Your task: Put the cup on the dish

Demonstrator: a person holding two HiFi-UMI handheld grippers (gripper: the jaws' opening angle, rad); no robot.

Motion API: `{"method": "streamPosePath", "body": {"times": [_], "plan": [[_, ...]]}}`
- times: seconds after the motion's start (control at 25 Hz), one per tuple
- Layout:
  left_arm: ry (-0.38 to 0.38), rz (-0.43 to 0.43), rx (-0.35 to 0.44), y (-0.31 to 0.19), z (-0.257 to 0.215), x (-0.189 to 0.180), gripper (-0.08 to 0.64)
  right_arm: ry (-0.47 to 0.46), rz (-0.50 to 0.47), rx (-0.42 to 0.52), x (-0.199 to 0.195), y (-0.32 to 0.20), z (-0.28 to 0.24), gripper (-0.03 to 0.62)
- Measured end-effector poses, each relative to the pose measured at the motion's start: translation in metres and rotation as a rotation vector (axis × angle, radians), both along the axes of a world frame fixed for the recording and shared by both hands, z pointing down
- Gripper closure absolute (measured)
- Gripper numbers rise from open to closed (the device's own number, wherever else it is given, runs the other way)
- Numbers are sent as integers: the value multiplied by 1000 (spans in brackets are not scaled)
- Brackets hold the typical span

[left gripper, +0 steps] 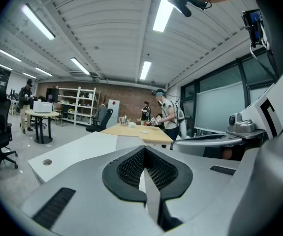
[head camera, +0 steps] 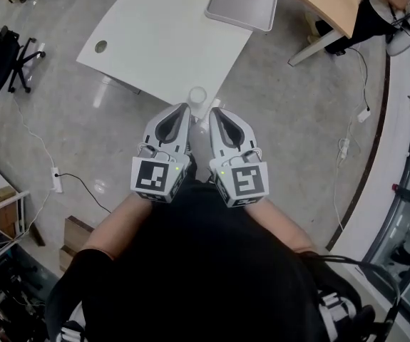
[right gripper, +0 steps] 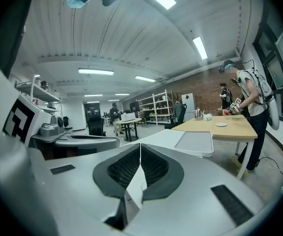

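Grey and shut tight, the left hand-held gripper (head camera: 185, 107) and the right hand-held gripper (head camera: 214, 110) hold nothing, just before the white table (head camera: 162, 34). Past that table, a small dish (right gripper: 221, 125) lies on the wooden table (right gripper: 239, 124). I cannot pick out the cup.

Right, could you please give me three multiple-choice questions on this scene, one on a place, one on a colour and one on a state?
1. Where does the grey tray lie?
A. on the white table
B. on a shelf
C. in a box

2. What colour is the office chair at the head view's left?
A. red
B. black
C. white

3. How do the jaws of the left gripper and the right gripper stand?
A. both shut, nothing between
B. both wide open
C. both clamped on a cup

Answers: 1 A, the tray rests on the tabletop's far end; 2 B, its seat, back and base are black; 3 A, each gripper view shows the pads meeting.
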State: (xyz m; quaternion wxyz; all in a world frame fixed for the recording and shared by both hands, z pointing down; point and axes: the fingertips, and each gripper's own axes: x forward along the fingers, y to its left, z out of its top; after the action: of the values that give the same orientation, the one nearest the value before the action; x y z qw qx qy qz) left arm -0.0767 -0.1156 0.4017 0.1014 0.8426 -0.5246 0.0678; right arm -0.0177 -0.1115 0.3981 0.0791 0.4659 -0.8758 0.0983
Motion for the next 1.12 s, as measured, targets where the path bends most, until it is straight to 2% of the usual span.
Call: {"method": "streamPosePath", "body": {"times": [0.28,0.68,0.84,1.12], "plan": [[10,22,-2,-45,0,-25,560,14,13,11,-25,-47,-4,578],[4,68,5,-77,-1,-48,560,37,19,36,-56,-75,-12,578],[12,113,8,-83,1,-44,560,55,-20,18,-64,-76,-5,578],[-8,70,-66,-95,33,-39,560,84,-103,-30,-59,-86,23,577]]}}
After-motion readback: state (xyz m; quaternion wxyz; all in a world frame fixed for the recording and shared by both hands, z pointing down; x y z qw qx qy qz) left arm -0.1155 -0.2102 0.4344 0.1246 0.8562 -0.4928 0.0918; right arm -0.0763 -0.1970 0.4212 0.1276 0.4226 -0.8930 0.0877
